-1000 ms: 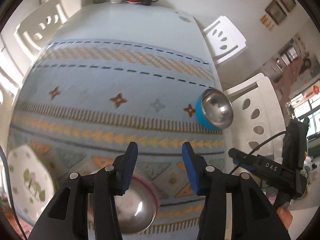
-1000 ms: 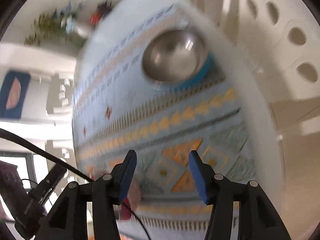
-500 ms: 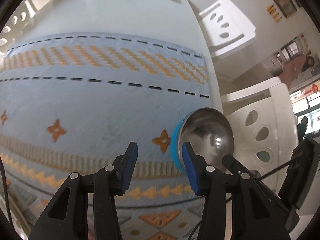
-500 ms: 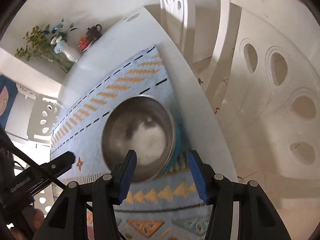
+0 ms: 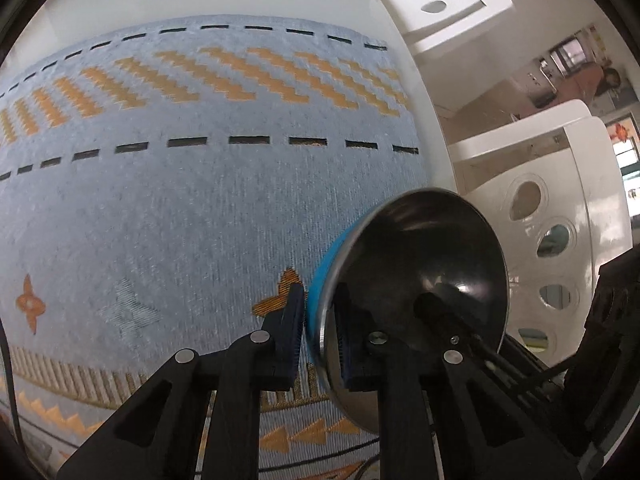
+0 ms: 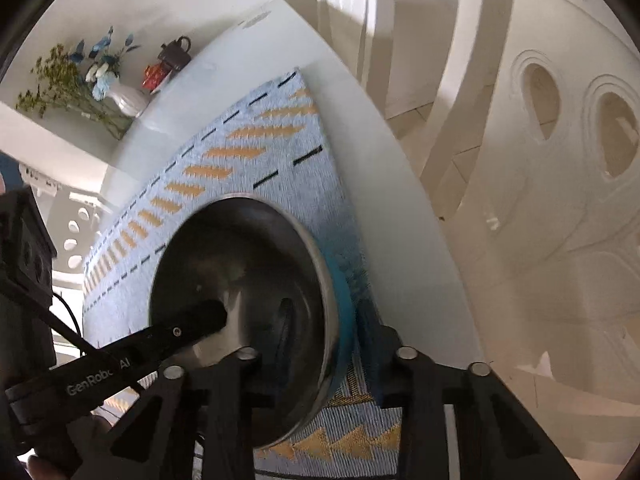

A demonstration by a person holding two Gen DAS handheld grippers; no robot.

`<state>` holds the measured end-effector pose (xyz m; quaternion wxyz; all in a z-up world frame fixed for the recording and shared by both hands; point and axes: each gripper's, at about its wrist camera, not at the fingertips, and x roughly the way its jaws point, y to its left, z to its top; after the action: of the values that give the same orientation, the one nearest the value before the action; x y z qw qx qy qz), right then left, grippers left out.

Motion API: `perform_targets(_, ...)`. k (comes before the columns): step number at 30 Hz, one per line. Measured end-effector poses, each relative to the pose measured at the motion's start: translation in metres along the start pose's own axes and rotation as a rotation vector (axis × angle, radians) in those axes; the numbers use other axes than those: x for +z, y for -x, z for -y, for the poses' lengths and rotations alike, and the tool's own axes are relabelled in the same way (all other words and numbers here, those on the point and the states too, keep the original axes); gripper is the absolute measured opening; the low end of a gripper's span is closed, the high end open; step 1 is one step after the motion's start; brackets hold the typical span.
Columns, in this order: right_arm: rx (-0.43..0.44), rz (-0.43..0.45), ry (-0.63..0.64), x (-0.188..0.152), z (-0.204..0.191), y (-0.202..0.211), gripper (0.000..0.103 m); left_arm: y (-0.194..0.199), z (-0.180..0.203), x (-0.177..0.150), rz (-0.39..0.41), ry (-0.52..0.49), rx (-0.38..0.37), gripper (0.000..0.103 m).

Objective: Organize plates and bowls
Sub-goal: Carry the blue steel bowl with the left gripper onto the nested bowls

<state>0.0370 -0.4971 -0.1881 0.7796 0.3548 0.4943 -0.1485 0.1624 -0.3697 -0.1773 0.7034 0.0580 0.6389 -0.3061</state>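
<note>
Left gripper (image 5: 318, 334) pinched on the near rim of the bowl (image 5: 420, 288) — one pad outside against the blue wall, the other inside on the steel, only the wall's thickness between them. Right gripper (image 6: 310, 344) clamped on the same bowl (image 6: 240, 280) from the opposite side, one finger inside the steel basin, the other outside against the blue shell at about 3 o'clock. Bowl seen tilted in both wrist views, its opening turned toward 2 o'clock in the left one; whether lifted off the mat (image 5: 180, 200) or resting on it cannot be told. Sits at the right edge of the patterned blue-and-orange mat, near the table (image 6: 400, 184) rim. White chair (image 5: 560, 216) with oval cut-outs just beyond the table at 3 o'clock in the left view. At the table's far end, 10 o'clock in the right view — a white vase (image 6: 128, 98) of flowers, a dark teapot (image 6: 174, 52) beside it.
</note>
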Motion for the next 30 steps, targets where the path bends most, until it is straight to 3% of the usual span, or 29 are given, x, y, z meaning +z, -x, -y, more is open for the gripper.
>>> perform_targets(6, -0.02, 0.012, -0.002, -0.005, -0.001, 0.001, 0.021, 0.004, 0.009, -0.003, 0.017, -0.072, 0.012, 0.012)
perform_targets(14, -0.004, 0.051, 0.026, -0.005, -0.02, 0.025, 0.022, 0.037, 0.005, -0.01, 0.063, -0.028, -0.024, 0.012)
perform_targets(21, 0.027, 0.08, 0.105, -0.015, -0.063, 0.071, 0.022, 0.116, -0.014, -0.05, 0.195, 0.003, -0.053, 0.012)
perform_targets(30, 0.07, 0.098, 0.251, -0.062, -0.14, 0.138, 0.022, 0.219, -0.042, -0.119, 0.368, 0.033, -0.039, 0.012)
